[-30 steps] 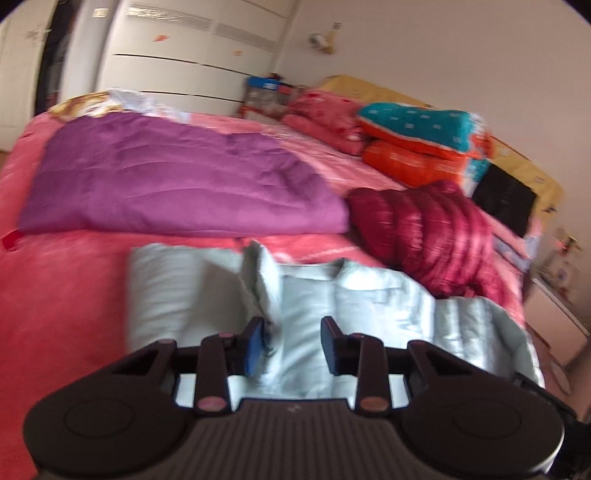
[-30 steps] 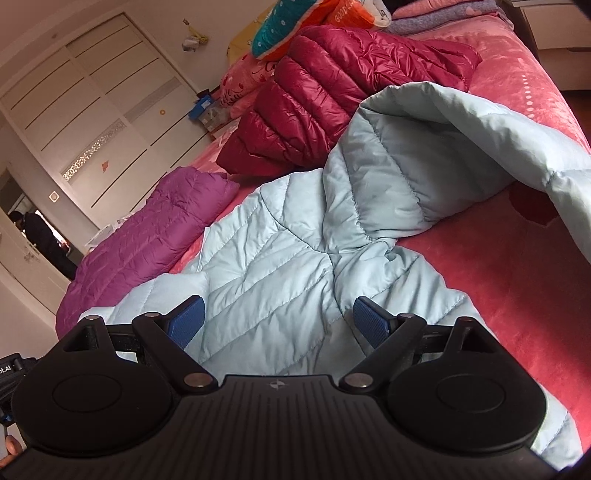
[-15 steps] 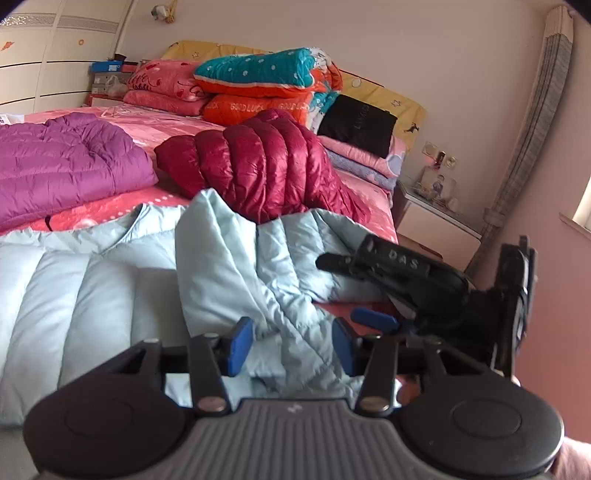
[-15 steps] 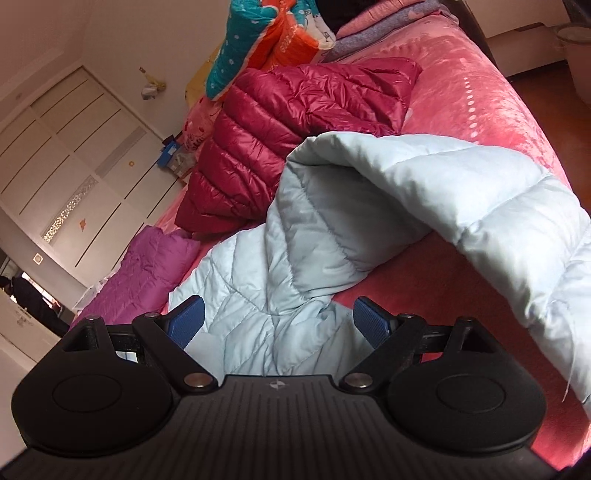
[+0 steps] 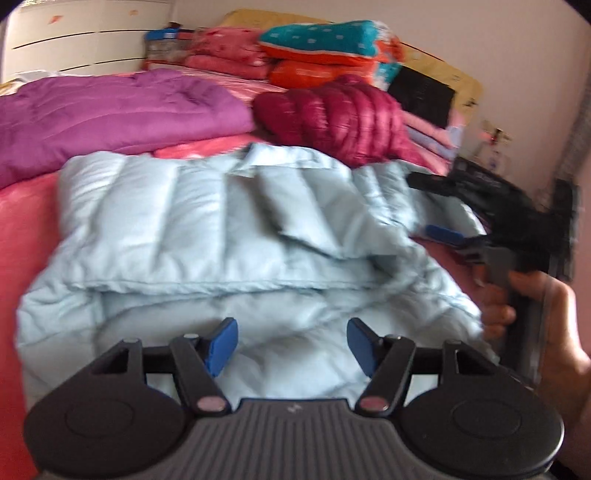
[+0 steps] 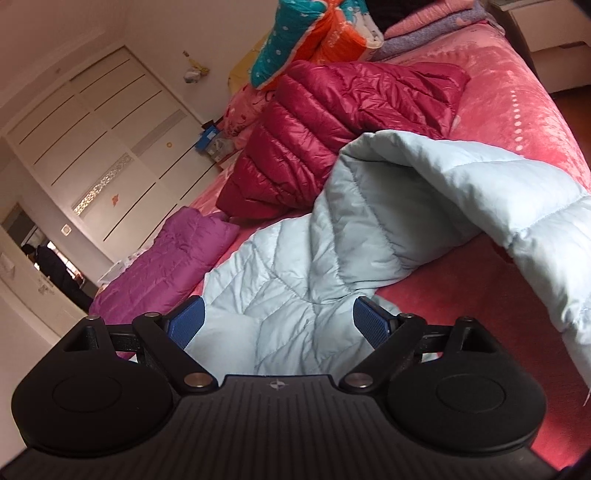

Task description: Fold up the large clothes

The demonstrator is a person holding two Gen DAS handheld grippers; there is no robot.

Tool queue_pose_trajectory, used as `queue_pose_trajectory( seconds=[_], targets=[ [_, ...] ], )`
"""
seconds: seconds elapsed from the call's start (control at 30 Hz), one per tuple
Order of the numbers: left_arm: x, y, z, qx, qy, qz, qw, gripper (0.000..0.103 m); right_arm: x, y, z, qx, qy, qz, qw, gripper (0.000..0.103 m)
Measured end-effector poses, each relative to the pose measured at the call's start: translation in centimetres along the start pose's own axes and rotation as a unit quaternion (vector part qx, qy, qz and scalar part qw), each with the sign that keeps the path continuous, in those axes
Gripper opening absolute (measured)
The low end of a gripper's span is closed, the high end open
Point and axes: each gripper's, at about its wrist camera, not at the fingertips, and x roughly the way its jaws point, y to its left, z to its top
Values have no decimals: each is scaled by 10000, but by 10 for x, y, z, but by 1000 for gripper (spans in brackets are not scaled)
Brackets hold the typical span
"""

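On bed [image 5: 22, 221]: three jackets [image 5: 207, 236] (one pale-blue).

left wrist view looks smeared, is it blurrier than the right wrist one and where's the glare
Left wrist view: motion blur softens the pale blue jacket and the pillows. Right wrist view: much sharper, the quilting seams on the jacket are crisp; shiny highlights glare on the dark red jacket. Both views bend at the edges.

We see a bedroom w/ plain pale walls [image 5: 498, 40]. White wardrobe [image 6: 110, 147] w/ dark horizontal lines fills far left; open doorway [image 6: 33, 240] beside it. Yellow headboard [image 5: 469, 79] at far right of the bed [image 6: 517, 110]. White nightstand [image 6: 554, 29] near bed's right, on wood floor [image 6: 576, 107]. Soft daylight.
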Motion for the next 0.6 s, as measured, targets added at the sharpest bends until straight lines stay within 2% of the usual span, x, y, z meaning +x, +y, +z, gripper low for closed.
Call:
queue_pose_trajectory(
  seconds=[0.17,0.33,0.47,0.6],
  targets=[
    [16,21,12,-227,-331,101,9991,65,6,41,-14,-973,4,131,9952,103],
    [27,39,16,-529,-644,116,9965,65,15,63,-25,-1482,77,172,9888,103],
    [27,63,23,-795,-932,346,9919,65,20,74,-31,-1725,78,202,9848,103],
    [27,90,25,-1167,-966,509,9871,65,32,92,-42,-2016,132,317,9789,103]
  ],
)
